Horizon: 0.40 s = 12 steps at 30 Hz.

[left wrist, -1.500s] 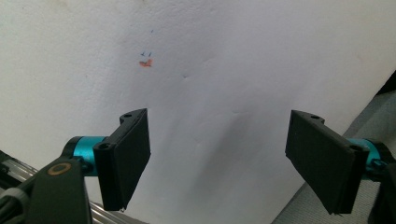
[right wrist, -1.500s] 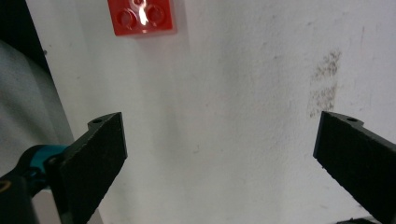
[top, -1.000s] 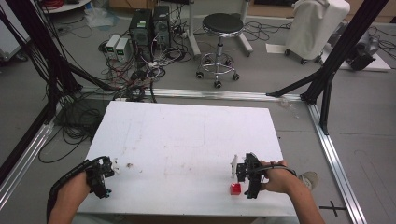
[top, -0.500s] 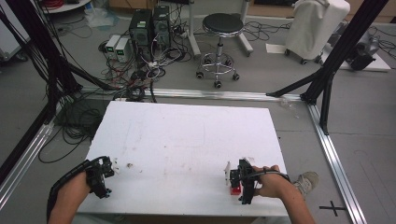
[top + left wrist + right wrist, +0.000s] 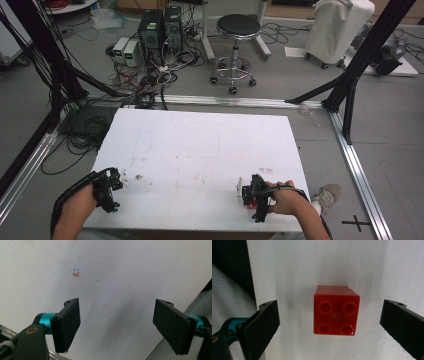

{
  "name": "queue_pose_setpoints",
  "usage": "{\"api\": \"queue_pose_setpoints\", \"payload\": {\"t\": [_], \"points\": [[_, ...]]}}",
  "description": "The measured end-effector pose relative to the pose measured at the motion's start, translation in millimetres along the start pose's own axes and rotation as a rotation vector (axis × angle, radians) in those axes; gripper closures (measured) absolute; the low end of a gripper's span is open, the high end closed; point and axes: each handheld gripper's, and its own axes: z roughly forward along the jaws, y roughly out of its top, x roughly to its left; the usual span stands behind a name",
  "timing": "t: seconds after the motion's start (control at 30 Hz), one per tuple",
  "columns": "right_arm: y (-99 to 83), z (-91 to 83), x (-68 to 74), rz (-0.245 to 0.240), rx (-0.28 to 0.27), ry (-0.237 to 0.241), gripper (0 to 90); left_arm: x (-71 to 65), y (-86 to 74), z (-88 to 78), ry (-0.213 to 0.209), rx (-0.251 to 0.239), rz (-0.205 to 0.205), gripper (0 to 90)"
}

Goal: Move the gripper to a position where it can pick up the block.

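A red four-stud brick (image 5: 335,312) rests on the white table (image 5: 200,150), studs facing the camera. My right gripper (image 5: 329,327) is open, its two black jaws wide apart on either side of the brick without touching it. From above, the right gripper (image 5: 252,197) hovers over the red brick (image 5: 253,204) near the table's front right edge. At the front left corner of the table my left gripper (image 5: 112,185) is open, and in its own view the left gripper (image 5: 122,325) has nothing between its jaws.
A small orange and blue mark (image 5: 76,273) lies on the table ahead of the left gripper. Table edges run close to both grippers. A stool (image 5: 237,30), computer boxes (image 5: 160,27), cables and black frame posts stand beyond the far edge.
My right gripper has moved left and down over the red brick, so the brick now sits between its open jaws. The left gripper has stayed in place.
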Motion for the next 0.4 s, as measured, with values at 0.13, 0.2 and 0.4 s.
{"api": "queue_pose_setpoints", "payload": {"t": [0.13, 0.2, 0.4], "points": [[0.2, 1.7, -0.6, 0.003, 0.003, -0.001, 1.9, 0.0, -0.4, 0.0, -0.001, -0.002, -0.003, 22.4], [0.1, 2.0, -0.8, 0.004, 0.003, -0.002, 1.9, 0.1, -0.6, -0.1, 0.001, -0.001, -0.004, 22.4], [-0.2, 1.6, -0.2, 0.005, -0.001, -0.003, 1.9, 0.4, 0.4, 0.2, -0.003, -0.003, 0.002, 22.4]]}}
